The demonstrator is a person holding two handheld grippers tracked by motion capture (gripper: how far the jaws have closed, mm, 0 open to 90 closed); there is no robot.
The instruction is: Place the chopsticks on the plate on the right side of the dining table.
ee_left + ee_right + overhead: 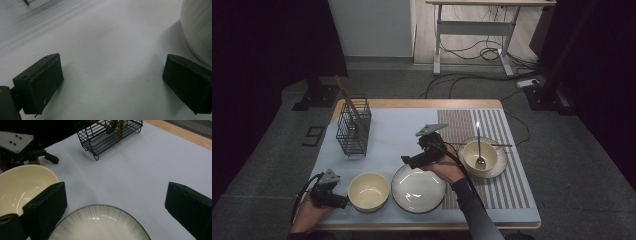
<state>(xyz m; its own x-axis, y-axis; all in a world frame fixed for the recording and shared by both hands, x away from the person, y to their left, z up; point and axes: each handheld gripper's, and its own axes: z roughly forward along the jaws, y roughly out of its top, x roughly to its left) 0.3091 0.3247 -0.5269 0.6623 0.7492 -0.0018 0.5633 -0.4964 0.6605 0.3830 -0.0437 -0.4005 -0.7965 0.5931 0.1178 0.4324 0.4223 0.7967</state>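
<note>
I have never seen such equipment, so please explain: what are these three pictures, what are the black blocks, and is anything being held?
A person holds a hand-held two-jaw gripper in each hand. The high view looks down on the table. The other two pictures come from cameras on the grippers; the black blocks are each gripper's own jaws.

The left gripper rests beside a cream bowl. The right gripper hovers over the far rim of a grey-rimmed plate.

Both stand open and hold nothing.

Also on the table: a black wire basket holding wooden chopsticks, and a second bowl with a spoon, set on a plate upon a striped mat.
</note>
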